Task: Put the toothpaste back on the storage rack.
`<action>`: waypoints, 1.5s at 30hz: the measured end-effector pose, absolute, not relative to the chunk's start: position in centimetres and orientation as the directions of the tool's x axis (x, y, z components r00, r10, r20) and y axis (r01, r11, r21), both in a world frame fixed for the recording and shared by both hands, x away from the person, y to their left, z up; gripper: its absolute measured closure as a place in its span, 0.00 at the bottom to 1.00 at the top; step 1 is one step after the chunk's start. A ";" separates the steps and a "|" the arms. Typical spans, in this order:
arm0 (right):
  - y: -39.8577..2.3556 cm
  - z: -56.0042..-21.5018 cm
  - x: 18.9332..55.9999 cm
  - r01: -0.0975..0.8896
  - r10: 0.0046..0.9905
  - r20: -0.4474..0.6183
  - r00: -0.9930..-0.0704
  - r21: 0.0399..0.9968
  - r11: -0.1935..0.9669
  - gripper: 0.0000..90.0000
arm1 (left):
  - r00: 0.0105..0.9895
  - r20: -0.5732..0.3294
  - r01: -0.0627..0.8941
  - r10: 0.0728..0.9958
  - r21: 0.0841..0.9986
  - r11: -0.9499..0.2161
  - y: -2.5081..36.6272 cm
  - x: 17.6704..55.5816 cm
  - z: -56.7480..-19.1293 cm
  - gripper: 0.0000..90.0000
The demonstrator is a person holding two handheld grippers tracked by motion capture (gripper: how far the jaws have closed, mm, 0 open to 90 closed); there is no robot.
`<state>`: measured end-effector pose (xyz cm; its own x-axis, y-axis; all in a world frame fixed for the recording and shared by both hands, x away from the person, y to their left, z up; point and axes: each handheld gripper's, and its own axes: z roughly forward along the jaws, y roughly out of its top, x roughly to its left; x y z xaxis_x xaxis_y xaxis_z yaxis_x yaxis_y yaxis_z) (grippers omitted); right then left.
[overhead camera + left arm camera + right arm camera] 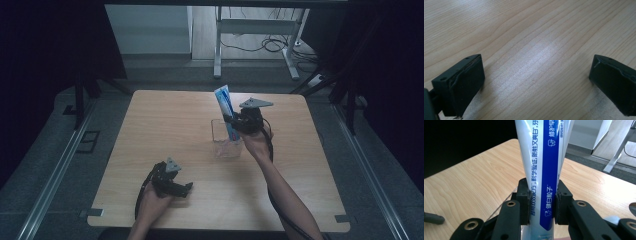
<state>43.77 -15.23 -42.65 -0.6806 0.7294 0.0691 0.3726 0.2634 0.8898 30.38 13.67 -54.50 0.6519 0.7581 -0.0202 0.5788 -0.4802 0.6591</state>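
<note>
- Right tool point(233, 121) clamps a blue-and-white toothpaste tube point(224, 107), held near upright, its lower end down inside a clear cup point(226, 138) directly below the tool.
- Right gripper view: both pads press the tube point(541, 177) from either side; printed characters run along its blue stripe. The cup is barely traceable here, just a thin clear rim line beside the left-hand pad.
- High view gives the cup whole, standing mid-worktop point(165, 125), and the right forearm reaching over the near edge.
- Left tool point(177, 187) rests low on the worktop, well apart from cup and tube, toward the near left.
- Left gripper view: jaws wide, bare wood grain point(534, 52) between them, nothing held.
- Beyond the far edge: desk legs point(218, 45) and loose cables point(270, 45) on the floor.
</note>
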 end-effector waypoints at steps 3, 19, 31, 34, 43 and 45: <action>-15.1 -43.2 43.7 0.375 0.732 0.066 -0.678 0.888 0.267 0.79 | 0.652 -0.021 0.579 0.758 0.659 -0.480 13.7 30.4 -54.5 0.00; -14.7 -45.1 43.6 0.387 0.736 0.035 -0.676 0.867 0.314 0.78 | 0.652 -0.021 0.579 0.758 0.660 -0.479 13.7 30.4 -54.5 0.00; -14.5 -45.4 43.4 0.391 0.725 0.029 -0.688 0.857 0.336 0.76 | 0.652 -0.022 0.579 0.758 0.660 -0.479 13.7 30.4 -54.5 0.00; -14.4 -45.4 43.3 0.396 0.721 0.031 -0.692 0.851 0.344 0.75 | 0.652 -0.021 0.579 0.758 0.660 -0.480 13.7 30.4 -54.5 0.00; -14.2 -45.7 43.1 0.407 0.713 0.031 -0.700 0.838 0.363 0.73 | 0.652 -0.021 0.578 0.758 0.661 -0.479 13.7 30.4 -54.5 0.00; -14.2 -45.7 43.1 0.412 0.713 0.034 -0.700 0.835 0.364 0.73 | 0.652 -0.022 0.578 0.758 0.661 -0.479 13.7 30.4 -54.5 0.00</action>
<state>43.09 -14.23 -45.65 -0.6999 0.7134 0.0340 0.4118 0.3642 0.8353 30.38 13.66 -54.52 0.6521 0.7578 -0.0216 0.5782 -0.4787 0.6607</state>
